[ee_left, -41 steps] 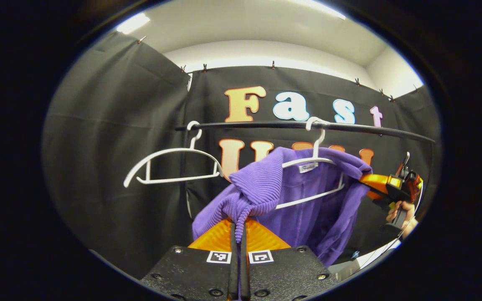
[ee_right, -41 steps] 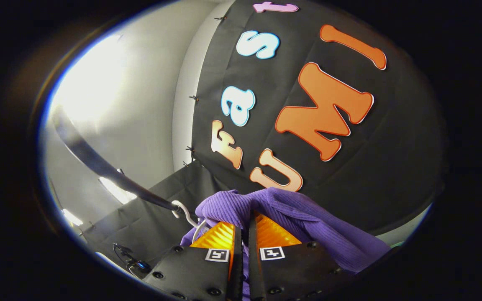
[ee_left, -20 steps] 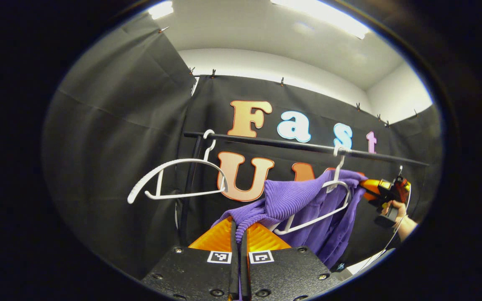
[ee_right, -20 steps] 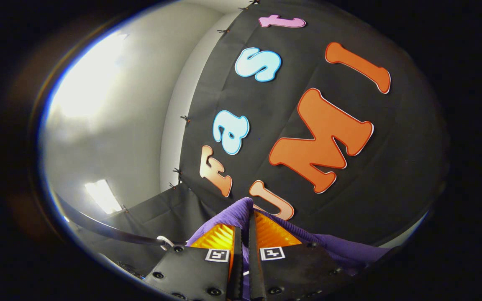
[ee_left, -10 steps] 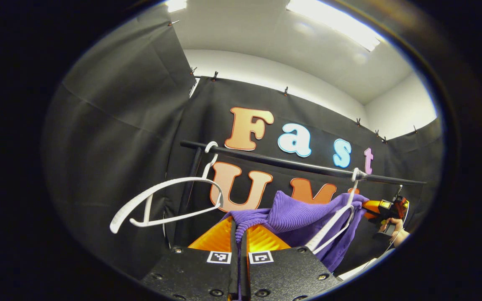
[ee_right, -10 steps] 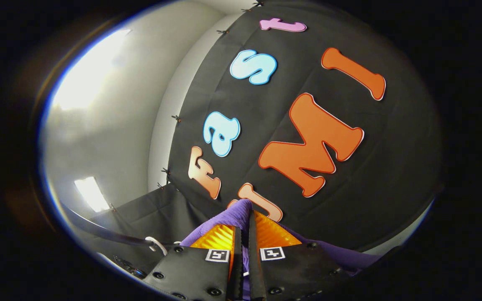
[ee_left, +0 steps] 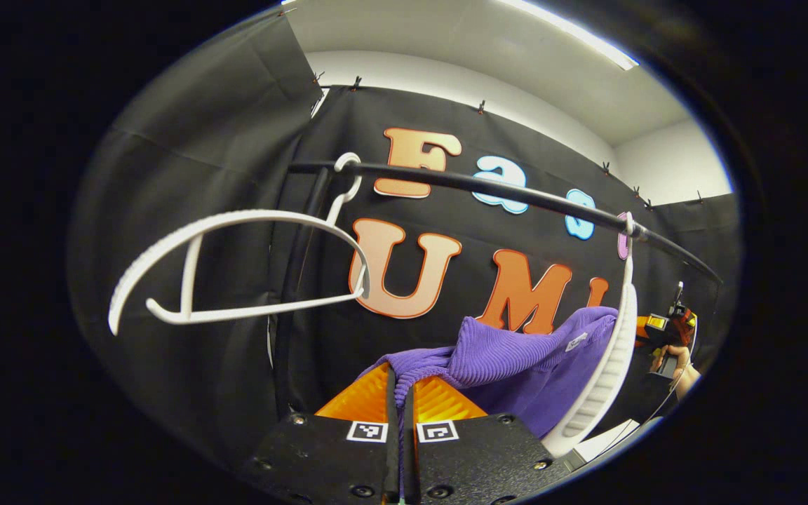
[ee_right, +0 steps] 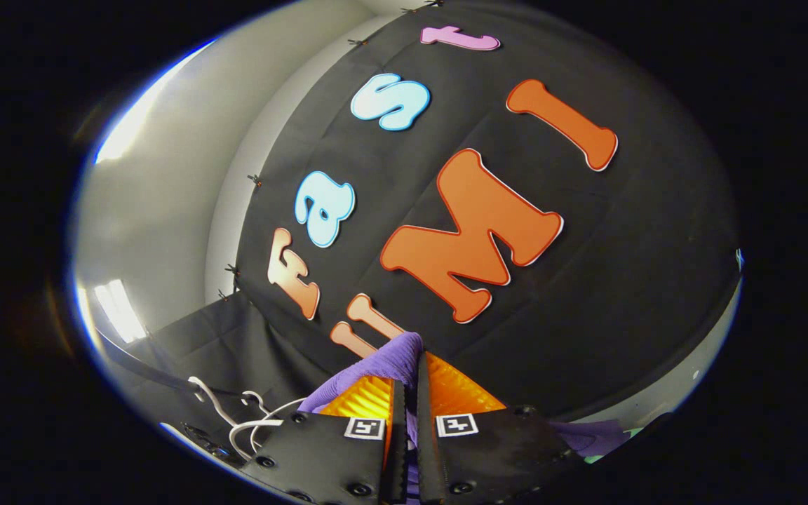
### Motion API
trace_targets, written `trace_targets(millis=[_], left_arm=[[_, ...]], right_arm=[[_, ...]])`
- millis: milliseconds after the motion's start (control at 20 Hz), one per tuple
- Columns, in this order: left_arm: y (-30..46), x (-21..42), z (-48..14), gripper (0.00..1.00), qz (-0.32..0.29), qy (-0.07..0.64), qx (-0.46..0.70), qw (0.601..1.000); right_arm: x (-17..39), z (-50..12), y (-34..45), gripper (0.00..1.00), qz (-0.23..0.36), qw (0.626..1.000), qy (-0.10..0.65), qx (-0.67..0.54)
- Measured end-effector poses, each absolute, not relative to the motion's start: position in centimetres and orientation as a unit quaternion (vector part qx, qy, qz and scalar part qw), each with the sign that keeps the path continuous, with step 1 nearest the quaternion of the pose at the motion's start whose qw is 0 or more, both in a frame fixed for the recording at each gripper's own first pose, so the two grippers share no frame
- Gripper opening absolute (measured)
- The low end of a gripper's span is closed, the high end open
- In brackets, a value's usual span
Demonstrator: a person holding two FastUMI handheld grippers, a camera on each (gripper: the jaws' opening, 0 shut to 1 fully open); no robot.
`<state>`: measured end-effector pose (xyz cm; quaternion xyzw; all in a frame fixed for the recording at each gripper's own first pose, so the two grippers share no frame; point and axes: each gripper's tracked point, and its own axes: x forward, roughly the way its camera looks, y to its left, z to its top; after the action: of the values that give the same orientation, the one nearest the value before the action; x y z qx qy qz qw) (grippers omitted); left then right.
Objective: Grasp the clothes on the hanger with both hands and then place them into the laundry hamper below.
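Where the black cloth wall (ee_left: 186, 161) met the white ceiling (ee_left: 488, 42), small clips pinned its top edge, and a strip light (ee_left: 572, 31) glowed overhead. In the left gripper view, a dark rail (ee_left: 488, 188) crossed the booth, and an empty white hanger (ee_left: 236, 263) hung from its left end. Farther right a second white hanger (ee_left: 607, 365) hung from the rail, turned nearly edge-on, just beside the purple garment (ee_left: 523, 358).

The garment was a ribbed purple knit, stretched between the two grippers below the rail. A small white tag (ee_left: 575, 341) showed inside its collar; its writing was too small to read. The left gripper (ee_left: 400, 393) had both fingers pressed together on a bunched fold of the knit. At the far right, a hand (ee_left: 677, 361) held the right gripper.

In the right gripper view, the right gripper (ee_right: 407, 393) was likewise clamped on a purple fold (ee_right: 393, 358), and white hanger hooks (ee_right: 236, 414) showed low on the left.
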<state>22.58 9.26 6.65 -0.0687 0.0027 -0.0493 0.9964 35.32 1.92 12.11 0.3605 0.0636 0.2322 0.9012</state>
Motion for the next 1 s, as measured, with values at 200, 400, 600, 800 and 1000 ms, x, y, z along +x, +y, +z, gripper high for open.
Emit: trace_targets(millis=[200,400,600,800,1000], left_arm=[[8.8,22.5,2.8,0.02,-0.050,0.041,-0.067,0.996],[8.7,21.8,-0.5,0.02,-0.050,0.069,-0.064,0.994],[8.4,21.0,-4.1,0.02,-0.040,0.100,-0.066,0.992],[7.4,19.8,-7.7,0.02,-0.030,0.136,-0.065,0.988],[4.1,18.8,-9.9,0.02,-0.060,0.161,-0.066,0.983]], right_arm=[[34.2,7.0,0.4,0.13,0.202,0.909,0.101,0.352],[32.7,2.9,-1.1,0.13,0.175,0.906,0.126,0.365],[31.1,-1.6,-1.9,0.13,0.151,0.910,0.153,0.356],[28.9,-5.1,-1.5,0.13,0.138,0.915,0.177,0.336],[26.2,-7.5,-0.3,0.13,0.135,0.921,0.196,0.308]])
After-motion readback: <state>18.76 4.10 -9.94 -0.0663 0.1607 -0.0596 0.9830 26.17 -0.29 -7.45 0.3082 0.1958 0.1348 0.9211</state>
